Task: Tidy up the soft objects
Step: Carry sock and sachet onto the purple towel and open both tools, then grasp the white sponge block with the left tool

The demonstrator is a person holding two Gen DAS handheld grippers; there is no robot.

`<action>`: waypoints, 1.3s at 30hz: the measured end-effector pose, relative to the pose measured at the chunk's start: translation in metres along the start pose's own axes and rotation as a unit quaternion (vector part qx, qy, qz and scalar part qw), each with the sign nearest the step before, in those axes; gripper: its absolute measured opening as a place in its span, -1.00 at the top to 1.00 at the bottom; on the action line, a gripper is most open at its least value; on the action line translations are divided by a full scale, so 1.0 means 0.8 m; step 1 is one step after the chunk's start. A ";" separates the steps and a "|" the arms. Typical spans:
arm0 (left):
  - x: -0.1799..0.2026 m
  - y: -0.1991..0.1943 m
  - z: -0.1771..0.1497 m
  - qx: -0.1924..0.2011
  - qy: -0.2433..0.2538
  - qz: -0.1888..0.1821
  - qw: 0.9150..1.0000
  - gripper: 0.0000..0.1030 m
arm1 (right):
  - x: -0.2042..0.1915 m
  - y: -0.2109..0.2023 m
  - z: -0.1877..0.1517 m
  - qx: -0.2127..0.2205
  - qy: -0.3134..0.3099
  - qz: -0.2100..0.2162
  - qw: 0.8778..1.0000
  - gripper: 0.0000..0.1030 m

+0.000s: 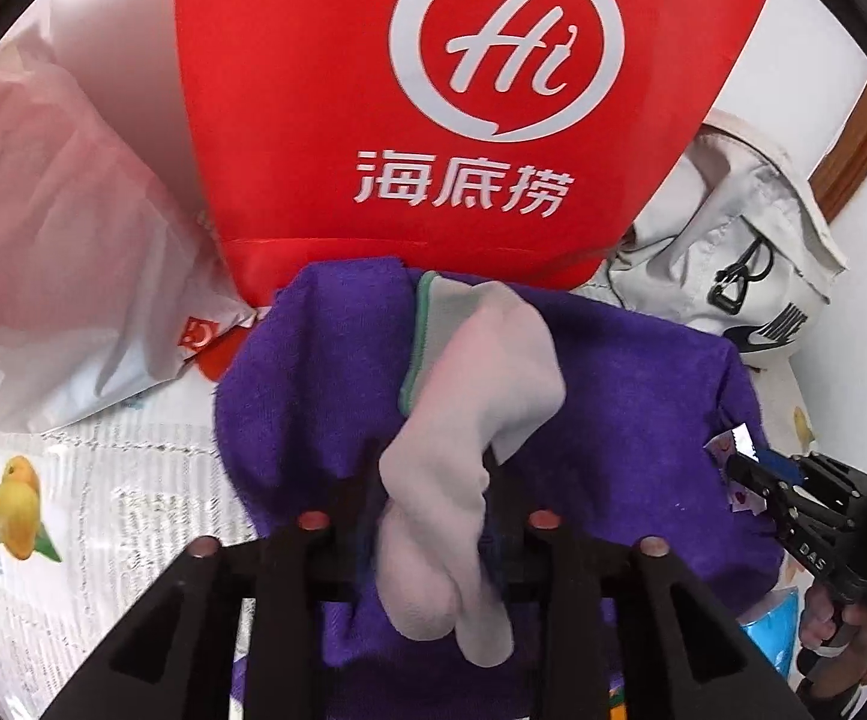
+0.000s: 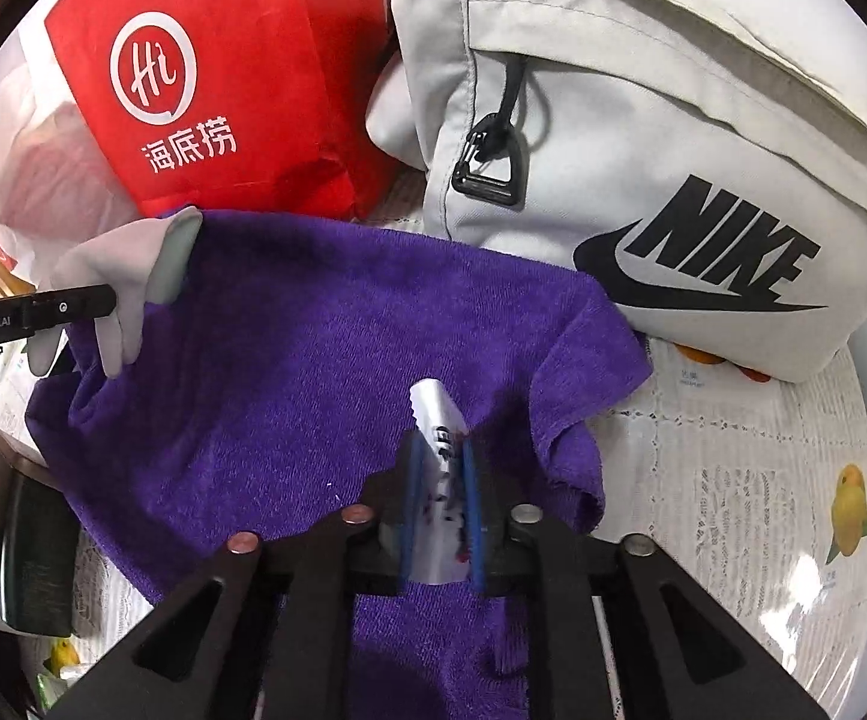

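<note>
A purple towel (image 1: 313, 390) (image 2: 313, 360) lies spread on the table in front of both grippers. A white glove with a green cuff (image 1: 463, 396) (image 2: 115, 264) rests bunched on the towel's left part. It lies between the fingers of my left gripper (image 1: 430, 462), which stand slightly apart and look loose around it. My right gripper (image 2: 439, 441) (image 1: 745, 471) sits over the towel's right part. Its blue pads (image 2: 410, 480) are slightly apart, and a small printed sachet (image 2: 436, 414) lies between them on the towel.
A red paper bag with a white logo (image 1: 433, 90) (image 2: 193, 90) stands behind the towel. A light grey Nike bag (image 2: 673, 180) (image 1: 733, 252) is at the back right, a translucent plastic bag (image 1: 61, 240) at the left. The fruit-print tablecloth (image 2: 763, 480) shows on the right.
</note>
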State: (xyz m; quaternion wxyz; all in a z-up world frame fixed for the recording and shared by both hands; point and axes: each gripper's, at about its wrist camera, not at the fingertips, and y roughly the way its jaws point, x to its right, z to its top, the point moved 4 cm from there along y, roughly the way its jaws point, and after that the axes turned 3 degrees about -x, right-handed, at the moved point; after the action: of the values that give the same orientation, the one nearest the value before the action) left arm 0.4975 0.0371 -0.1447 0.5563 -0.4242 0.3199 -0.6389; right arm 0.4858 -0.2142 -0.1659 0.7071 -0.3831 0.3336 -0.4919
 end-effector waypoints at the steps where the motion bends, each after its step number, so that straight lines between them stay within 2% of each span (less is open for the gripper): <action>1: -0.002 -0.001 -0.002 -0.003 -0.002 0.000 1.000 0.17 | -0.001 0.000 -0.001 -0.001 -0.001 0.003 1.000 0.31; 2: -0.004 -0.005 -0.005 -0.006 -0.006 -0.004 1.000 0.06 | -0.002 -0.001 -0.002 0.000 -0.001 0.006 1.000 0.08; 3: -0.007 -0.009 -0.007 -0.004 -0.011 -0.007 1.000 -0.16 | -0.003 -0.003 -0.004 0.003 -0.001 0.006 1.000 0.01; 4: -0.011 -0.016 -0.008 0.000 -0.014 -0.008 1.000 -0.31 | -0.006 -0.006 -0.006 0.007 -0.002 0.005 1.000 -0.04; 6: -0.013 -0.031 -0.013 0.017 -0.012 0.006 1.000 -0.37 | -0.007 -0.014 -0.009 0.012 -0.005 0.003 1.000 -0.04; 8: -0.012 -0.040 -0.016 0.017 -0.008 0.026 0.999 -0.42 | -0.008 -0.020 -0.012 0.013 -0.002 0.003 1.000 -0.04; 11: -0.011 -0.053 -0.022 0.011 -0.007 0.056 0.998 -0.42 | -0.010 -0.032 -0.018 0.013 0.003 0.007 1.000 -0.04; 14: -0.010 -0.069 -0.027 0.015 -0.002 0.056 0.998 -0.42 | -0.016 -0.051 -0.024 0.019 0.004 0.005 1.000 -0.04; 19: -0.011 -0.125 -0.053 0.071 -0.004 0.034 0.997 -0.42 | -0.021 -0.081 -0.031 0.025 0.005 0.011 1.000 -0.04; 22: -0.006 -0.152 -0.067 0.095 0.005 0.050 0.994 -0.42 | -0.026 -0.105 -0.041 0.032 0.010 0.012 0.999 -0.09; 27: -0.008 -0.188 -0.109 0.090 -0.003 0.086 0.992 -0.42 | -0.047 -0.145 -0.070 0.057 0.008 0.006 0.998 -0.26; 34: -0.030 -0.212 -0.185 0.076 -0.036 0.079 0.993 -0.42 | -0.074 -0.190 -0.128 0.071 0.012 0.025 0.997 -0.28; 39: -0.036 -0.198 -0.234 0.051 -0.050 0.081 0.994 -0.42 | -0.088 -0.199 -0.173 0.058 0.015 0.037 0.998 -0.28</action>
State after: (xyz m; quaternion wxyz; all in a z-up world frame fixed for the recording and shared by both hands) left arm 0.2604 0.0816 -0.0917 0.6425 -0.3990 0.2918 -0.5855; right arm 0.2776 -0.2120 -0.0876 0.7406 -0.3212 0.3293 -0.4898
